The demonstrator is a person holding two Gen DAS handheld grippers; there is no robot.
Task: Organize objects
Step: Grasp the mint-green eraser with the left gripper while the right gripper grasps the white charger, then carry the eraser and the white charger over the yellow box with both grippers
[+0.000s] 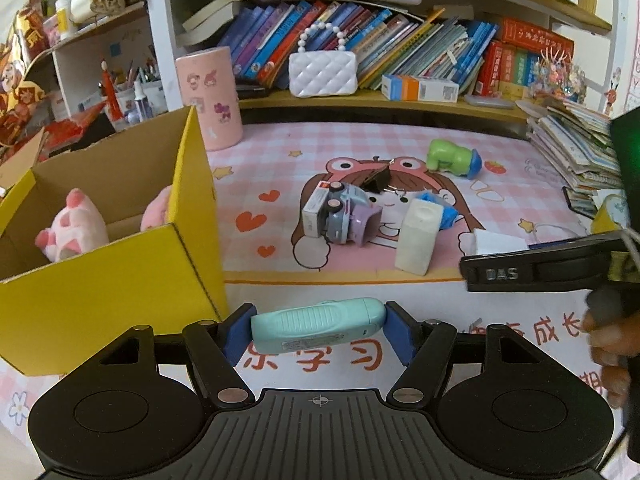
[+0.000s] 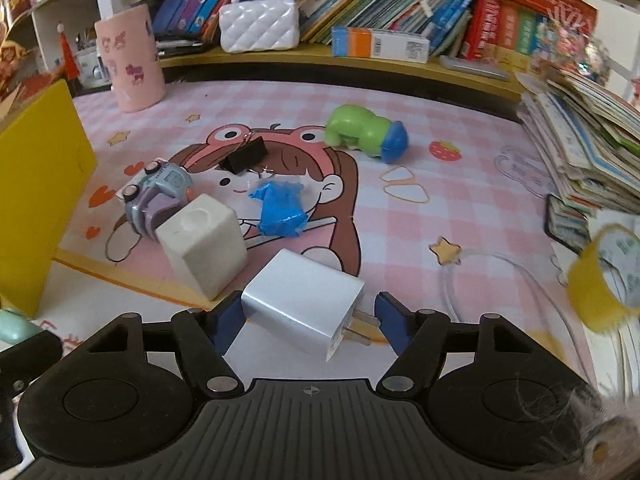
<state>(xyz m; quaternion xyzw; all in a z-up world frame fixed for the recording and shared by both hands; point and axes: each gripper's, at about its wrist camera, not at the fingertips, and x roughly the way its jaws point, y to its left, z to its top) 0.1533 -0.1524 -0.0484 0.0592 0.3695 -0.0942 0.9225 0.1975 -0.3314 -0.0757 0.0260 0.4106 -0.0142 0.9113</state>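
In the left wrist view my left gripper (image 1: 318, 332) is shut on a mint-green plastic gadget (image 1: 316, 322), held crosswise between the blue pads just right of the open yellow cardboard box (image 1: 120, 280). A pink plush toy (image 1: 76, 224) lies inside the box. In the right wrist view my right gripper (image 2: 308, 322) holds a white plug charger (image 2: 296, 300) low over the mat, with the left pad on its body and the right pad at its prongs. On the mat beyond lie a toy car (image 2: 160, 192), a white block (image 2: 208, 240), a blue crumpled scrap (image 2: 280, 208), a black binder clip (image 2: 244, 156) and a green toy (image 2: 368, 132).
A pink cylinder (image 1: 210, 96) stands at the back left. Behind the mat, a low shelf carries a white purse (image 1: 322, 74) and leaning books. A book pile (image 2: 580, 140), a yellow tape roll (image 2: 600, 280) and a white cable (image 2: 500, 272) crowd the right side.
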